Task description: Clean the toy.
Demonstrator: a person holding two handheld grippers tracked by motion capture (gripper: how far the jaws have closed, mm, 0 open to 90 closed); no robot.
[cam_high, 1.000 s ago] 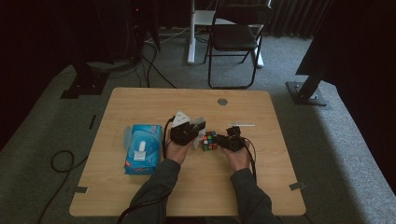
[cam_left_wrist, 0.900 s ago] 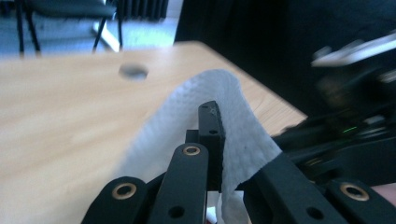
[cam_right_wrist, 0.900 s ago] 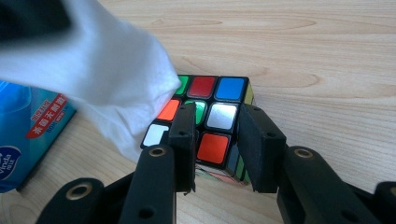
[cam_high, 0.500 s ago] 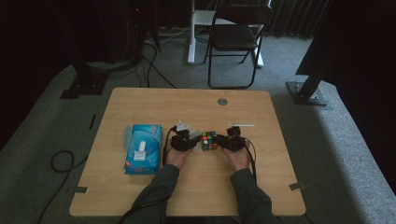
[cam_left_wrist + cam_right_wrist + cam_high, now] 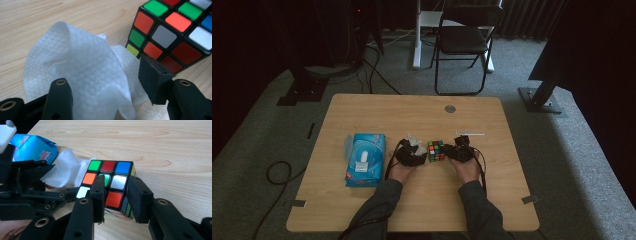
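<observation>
Cube: a puzzle cube (image 5: pixel 435 150) with a black frame and glossy square stickers in red, orange, green, blue, white and yellow, all mixed up; it sits near the middle of the wooden table (image 5: pixel 377 112), between the two hands.
Cube, close up: in the right gripper view the cube (image 5: pixel 110 185) shows a top row of green, red and blue; in the left gripper view the cube (image 5: pixel 172 32) stands at the upper right, one lower corner just behind the right-hand jaw.
Wipe: a white wipe (image 5: pixel 82 75), thin, soft and crumpled, with a fine dimpled weave, lies on the table touching the cube's left side; seen as a small white wipe (image 5: pixel 414 142) from above.
Left gripper: the left gripper (image 5: pixel 411 156) has just been opening its jaws; they now stand wide, with the wipe loose between them and no pad pressing on it.
Right gripper: the right gripper (image 5: pixel 117 195) has its flat black pads clamped on one edge of the cube, holding it.
Pack: a blue, shiny plastic pack of wipes (image 5: pixel 364 159) with a white flap lies flat, left of the hands.
Table: pale wood grain, rounded corners.
</observation>
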